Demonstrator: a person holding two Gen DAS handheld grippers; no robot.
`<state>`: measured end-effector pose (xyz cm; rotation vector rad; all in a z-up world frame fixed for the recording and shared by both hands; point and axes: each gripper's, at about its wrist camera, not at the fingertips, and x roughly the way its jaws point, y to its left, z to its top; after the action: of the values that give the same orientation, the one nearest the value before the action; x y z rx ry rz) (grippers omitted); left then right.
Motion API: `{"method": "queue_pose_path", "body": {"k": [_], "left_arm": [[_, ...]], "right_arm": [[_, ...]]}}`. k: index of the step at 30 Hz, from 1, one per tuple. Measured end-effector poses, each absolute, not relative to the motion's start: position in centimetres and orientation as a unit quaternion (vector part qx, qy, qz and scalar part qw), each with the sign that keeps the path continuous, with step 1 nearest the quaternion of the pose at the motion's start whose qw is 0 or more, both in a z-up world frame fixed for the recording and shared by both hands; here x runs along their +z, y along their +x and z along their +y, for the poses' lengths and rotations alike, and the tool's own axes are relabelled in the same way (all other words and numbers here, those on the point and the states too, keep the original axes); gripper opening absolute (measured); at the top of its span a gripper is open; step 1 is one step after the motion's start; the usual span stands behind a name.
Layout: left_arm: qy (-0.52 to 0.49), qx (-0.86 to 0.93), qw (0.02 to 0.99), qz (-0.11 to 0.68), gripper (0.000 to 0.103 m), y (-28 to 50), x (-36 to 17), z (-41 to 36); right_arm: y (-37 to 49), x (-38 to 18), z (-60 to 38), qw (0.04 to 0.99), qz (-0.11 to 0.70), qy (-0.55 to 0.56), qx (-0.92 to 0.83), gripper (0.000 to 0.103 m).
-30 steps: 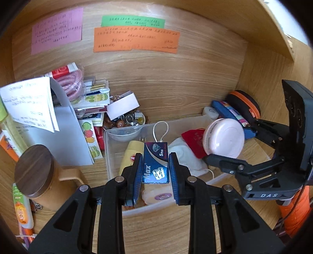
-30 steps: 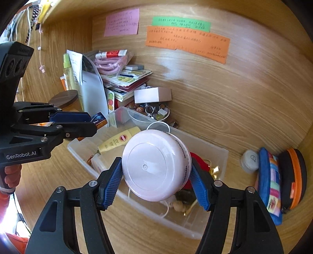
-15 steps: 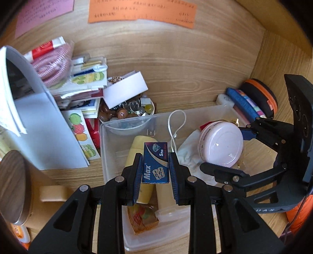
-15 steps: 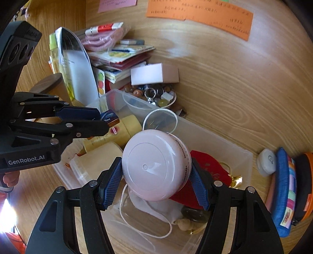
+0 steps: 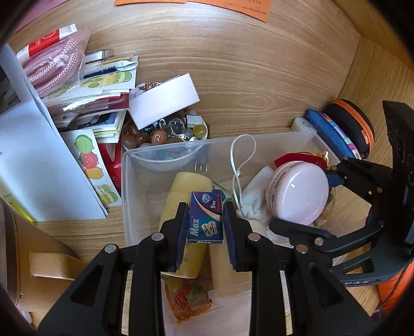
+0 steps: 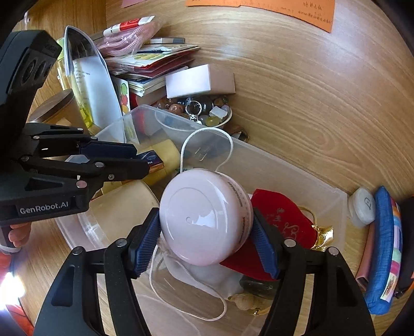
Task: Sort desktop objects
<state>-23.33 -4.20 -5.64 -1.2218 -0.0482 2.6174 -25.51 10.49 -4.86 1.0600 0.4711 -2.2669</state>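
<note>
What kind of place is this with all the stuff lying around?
Probably a study desk set in a wooden nook at home. Handwritten orange paper notes are stuck on the wood wall, booklets and sticker sheets are piled up, and a clear plastic bin is collecting small things.

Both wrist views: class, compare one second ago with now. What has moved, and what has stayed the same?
Both hand-held grippers have come down and forward over the clear plastic bin. The left hand-held gripper still clamps the small blue box; the right hand-held gripper still clamps the round pink case. Nothing was released; the clutter around the bin looks unmoved.
</note>
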Motion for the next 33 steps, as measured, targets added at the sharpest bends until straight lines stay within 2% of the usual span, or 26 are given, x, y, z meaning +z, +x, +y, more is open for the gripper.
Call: {"method": "queue_pose_path", "body": {"k": [2, 3, 9, 17, 19, 20, 21, 23, 33], "left_arm": [[-0.420, 0.899, 0.126, -0.017, 0.028, -23.4, -5.6, -4.3], [-0.420, 0.899, 0.126, -0.018, 0.032, -23.3, -5.5, -4.4], [-0.414, 0.900, 0.133, -0.008, 0.064, -22.8, -5.1, -3.7], [-0.402, 0.907, 0.126, -0.016, 0.065, -21.9, -3.7, -4.2], [-0.399, 0.908, 0.124, -0.019, 0.065, -21.5, -3.3, -4.4], [-0.397, 0.909, 0.123, -0.020, 0.067, -21.3, -3.0, -4.5], [-0.397, 0.910, 0.121, -0.021, 0.077, -21.1, -2.8, -4.5], [-0.388, 0.915, 0.110, -0.024, 0.092, -20.5, -2.2, -4.5], [-0.348, 0.935, 0.072, -0.010, 0.098, -16.6, 0.3, -4.0]], "right_arm": [[-25.4, -4.8, 10.5, 0.290, 0.183, 0.398, -0.851, 0.070], [-25.3, -4.8, 10.4, 0.289, 0.187, 0.395, -0.852, 0.071], [-24.9, -3.8, 11.0, 0.291, 0.192, 0.384, -0.855, 0.073], [-23.8, -1.9, 12.3, 0.271, 0.196, 0.364, -0.869, 0.073], [-23.4, -1.3, 13.0, 0.262, 0.196, 0.359, -0.874, 0.076], [-23.1, -1.1, 13.3, 0.260, 0.196, 0.357, -0.876, 0.078], [-22.8, -0.9, 13.6, 0.256, 0.195, 0.353, -0.878, 0.082], [-22.3, -0.4, 13.9, 0.252, 0.193, 0.346, -0.883, 0.082], [-18.2, 1.9, 16.2, 0.235, 0.175, 0.313, -0.903, 0.087]]}}
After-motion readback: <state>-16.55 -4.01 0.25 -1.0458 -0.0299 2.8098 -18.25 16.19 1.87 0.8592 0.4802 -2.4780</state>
